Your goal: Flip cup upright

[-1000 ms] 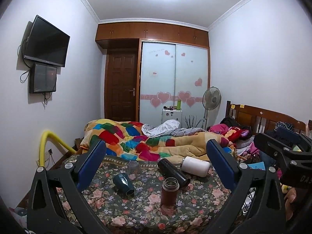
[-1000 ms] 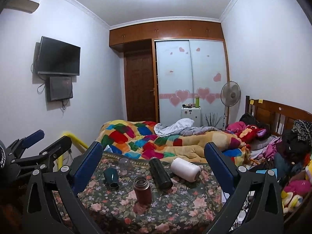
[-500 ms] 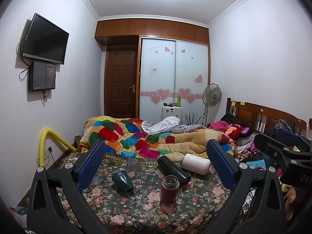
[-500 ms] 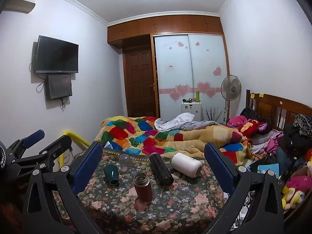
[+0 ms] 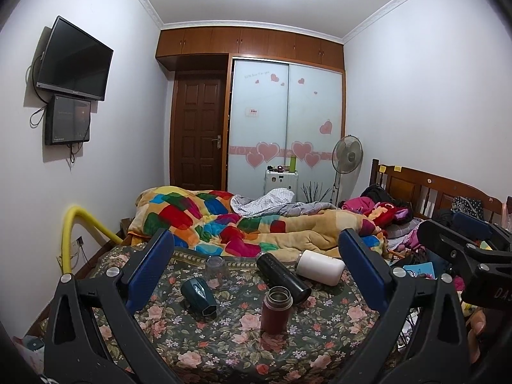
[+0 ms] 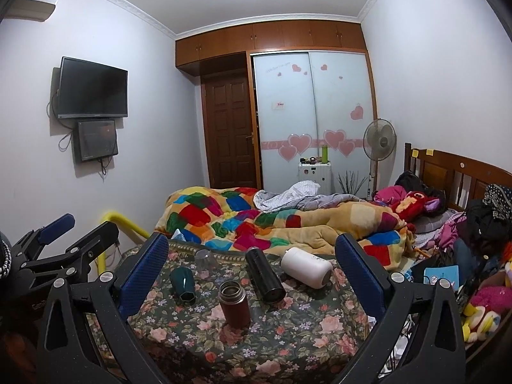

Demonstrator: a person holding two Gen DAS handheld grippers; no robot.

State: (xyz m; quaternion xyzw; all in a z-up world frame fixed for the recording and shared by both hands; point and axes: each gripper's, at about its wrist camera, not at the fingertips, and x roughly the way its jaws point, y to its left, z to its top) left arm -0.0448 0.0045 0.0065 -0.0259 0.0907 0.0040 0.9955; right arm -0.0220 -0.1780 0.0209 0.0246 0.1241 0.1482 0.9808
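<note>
left wrist view first: i see five drinking vessels on the floral-covered surface (image 5: 320, 326). the maroon flask (image 5: 276, 309) stands upright with its mouth open to the ceiling, nearest to me. the teal cup (image 5: 199, 295) lies on its side, long axis running from far left to near right, its hexagonal base toward me and its mouth away. the black tumbler (image 5: 283, 277) also lies flat, long axis angled from far left to near right, one end close behind the flask. the white bottle (image 5: 320, 267) lies on its side just right of the tumbler, long axis across the view. a clear glass (image 5: 216, 266) stands mouth-down behind the teal cup.

my left hand-held gripper (image 5: 254, 265) hangs above the near edge of the surface, level, its blue pads spread wide with nothing between them. the right hand-held gripper (image 6: 251, 267) sits in the same pose, spread wide and holding nothing.

the right wrist view shows the left tool's frame at its left edge and the open mouth of the black tumbler (image 6: 265, 275) facing me; the left wrist view shows the right tool's frame at its right edge instead. behind the surface lies a patchwork quilt (image 6: 224, 217) on the bed.
</note>
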